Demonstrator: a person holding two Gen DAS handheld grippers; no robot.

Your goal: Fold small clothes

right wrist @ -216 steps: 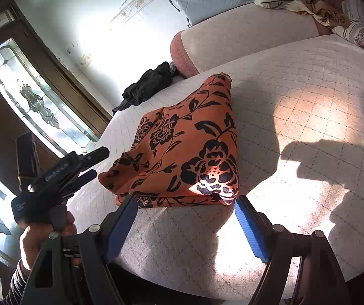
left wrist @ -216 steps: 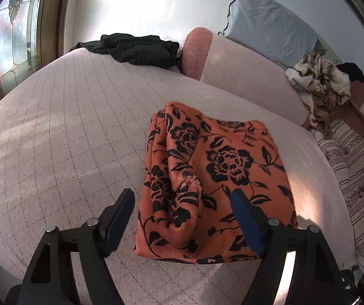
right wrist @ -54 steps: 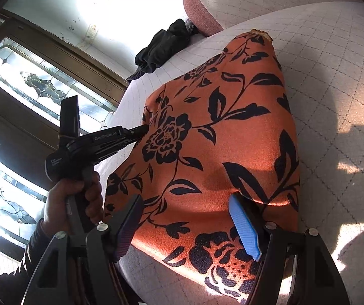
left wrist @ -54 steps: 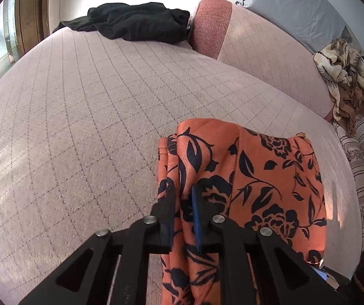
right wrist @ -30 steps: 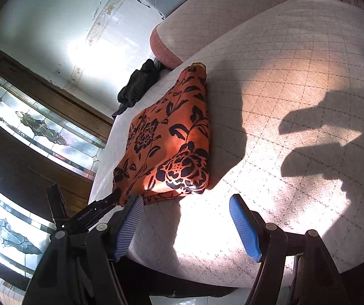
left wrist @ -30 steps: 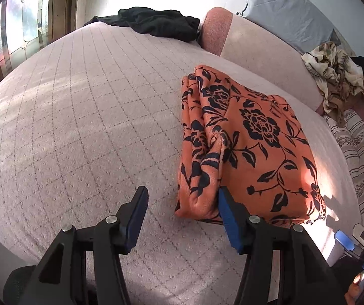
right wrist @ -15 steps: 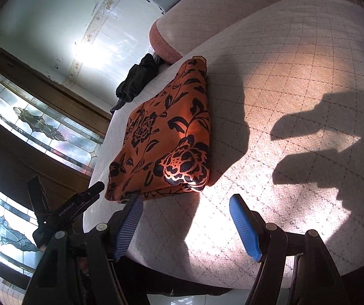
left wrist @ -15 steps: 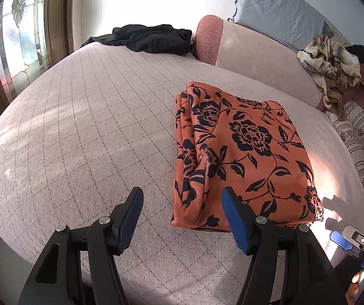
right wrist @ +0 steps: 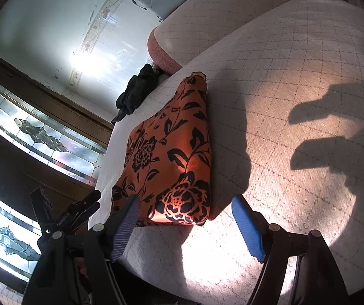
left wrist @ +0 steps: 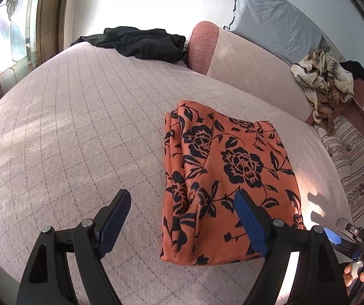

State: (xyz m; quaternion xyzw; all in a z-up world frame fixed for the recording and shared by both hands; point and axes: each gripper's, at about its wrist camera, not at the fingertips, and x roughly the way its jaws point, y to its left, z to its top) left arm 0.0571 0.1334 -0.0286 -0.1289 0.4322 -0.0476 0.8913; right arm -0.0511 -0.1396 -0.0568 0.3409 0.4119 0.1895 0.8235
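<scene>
orange floral garment (left wrist: 229, 175) | black flower print | folded flat, rectangular | lying on bed nr front edge

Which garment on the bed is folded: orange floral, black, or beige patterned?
The orange floral garment: a flat rectangle. The black garment and beige patterned garment lie crumpled.
</scene>
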